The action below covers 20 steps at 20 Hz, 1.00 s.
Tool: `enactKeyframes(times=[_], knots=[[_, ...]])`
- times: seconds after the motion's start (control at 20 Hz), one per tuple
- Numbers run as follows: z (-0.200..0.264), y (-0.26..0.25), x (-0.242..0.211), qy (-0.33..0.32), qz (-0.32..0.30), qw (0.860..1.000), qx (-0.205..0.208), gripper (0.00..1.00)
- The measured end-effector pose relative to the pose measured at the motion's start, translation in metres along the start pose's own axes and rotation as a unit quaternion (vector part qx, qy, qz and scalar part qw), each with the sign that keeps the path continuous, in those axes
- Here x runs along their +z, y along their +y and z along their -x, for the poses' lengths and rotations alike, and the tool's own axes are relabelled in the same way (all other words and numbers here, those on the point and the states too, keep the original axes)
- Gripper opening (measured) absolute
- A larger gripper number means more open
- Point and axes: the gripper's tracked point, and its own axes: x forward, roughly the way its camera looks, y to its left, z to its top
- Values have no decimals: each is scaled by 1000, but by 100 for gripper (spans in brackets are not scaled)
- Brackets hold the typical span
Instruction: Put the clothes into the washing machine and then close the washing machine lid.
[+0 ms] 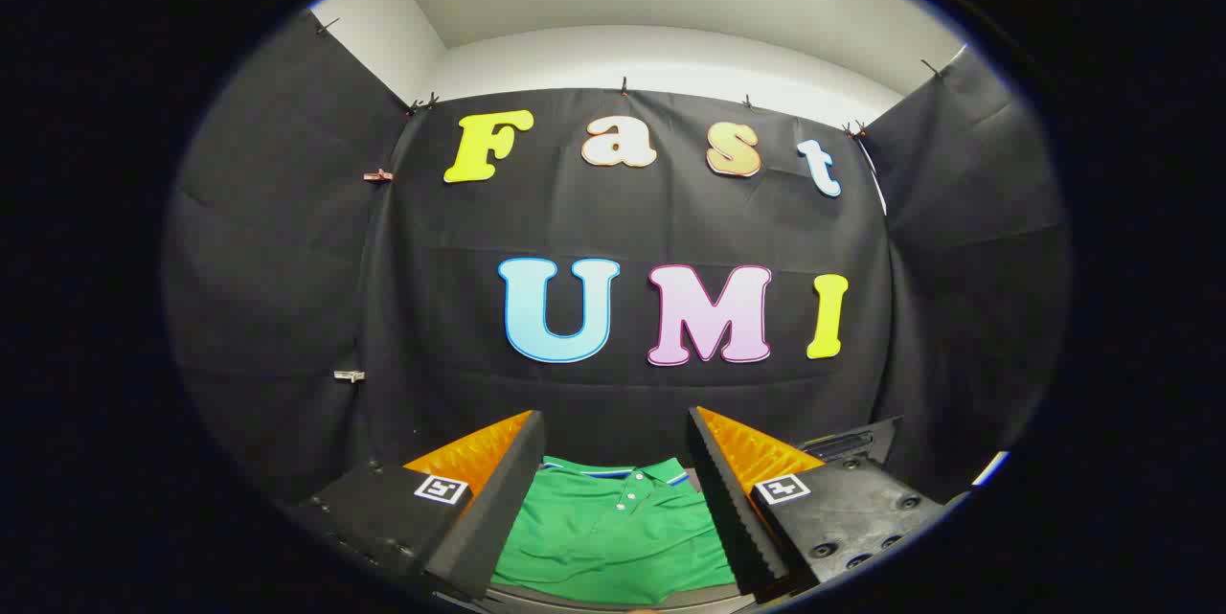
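Shirt [613, 528], green with a buttoned collar, lies flat below and between the 2 fingers, collar toward the booth wall. Gripper [613, 489] is spread wide, fingers apart on either side of the shirt, gripping nothing. Black cloth wall [287, 307] stands beyond.

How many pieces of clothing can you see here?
1: a green polo shirt lies just ahead of the open gripper, seen through the gap between its fingers, not gripped. The fingers hide its sides, so more clothes may be covered.

Claw [613, 461] spread wide — only green shirt [613, 528] lies between fingers
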Motion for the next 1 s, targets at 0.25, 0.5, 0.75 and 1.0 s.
enactKeyframes(times=[0.25,0.5,0.75,1.0], knots=[[9,10,-1,2,3,1000,9,93],[12,9,-8,14,9,1000,9,93],[11,-1,-16,25,21,999,-9,93],[5,9,-26,51,15,998,16,93]])
